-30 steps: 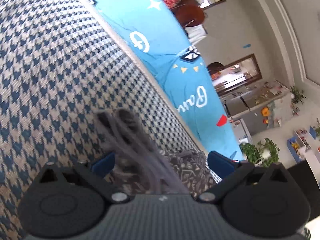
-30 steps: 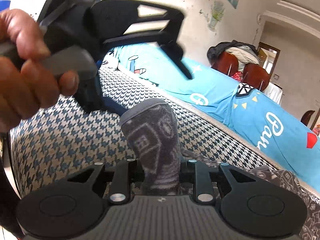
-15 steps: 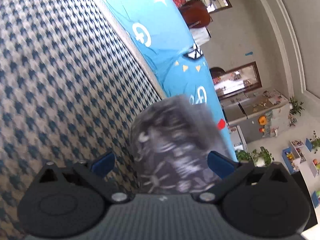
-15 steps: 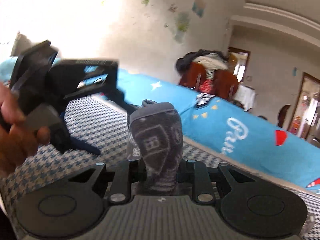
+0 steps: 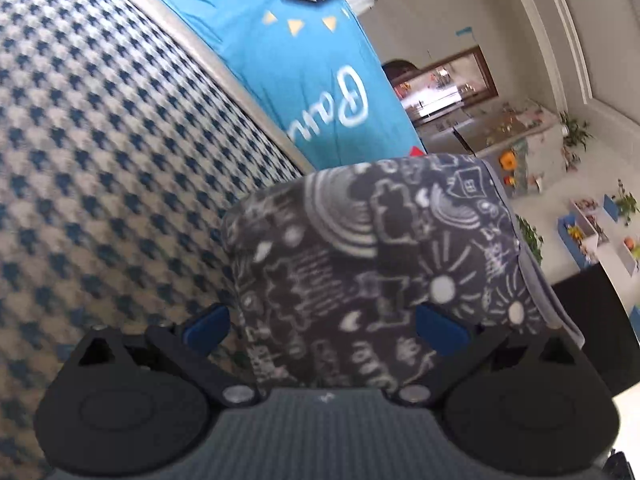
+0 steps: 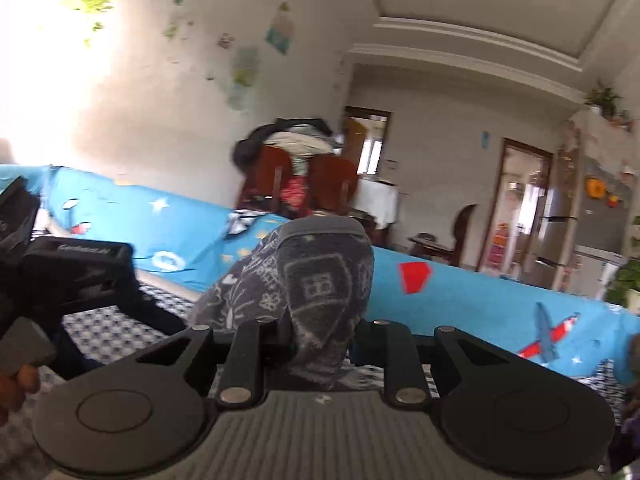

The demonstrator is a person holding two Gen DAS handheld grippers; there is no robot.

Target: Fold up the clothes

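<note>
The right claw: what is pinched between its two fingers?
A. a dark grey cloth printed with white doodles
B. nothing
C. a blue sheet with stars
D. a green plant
A: the right claw is closed on a bunched fold of the dark grey doodle-print cloth.

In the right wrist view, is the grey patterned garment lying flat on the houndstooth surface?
No. The grey patterned garment is pinched in the right gripper and stands up from it, lifted above the houndstooth surface.

— What fills the room?
— A blue sofa cover [image 6: 472, 300], wooden chairs [image 6: 304, 184] piled with laundry, a pale wall [image 6: 168, 92] with stickers.
— And light?
— Bright daylight at left; a wooden doorway [image 6: 524, 200] right.
</note>
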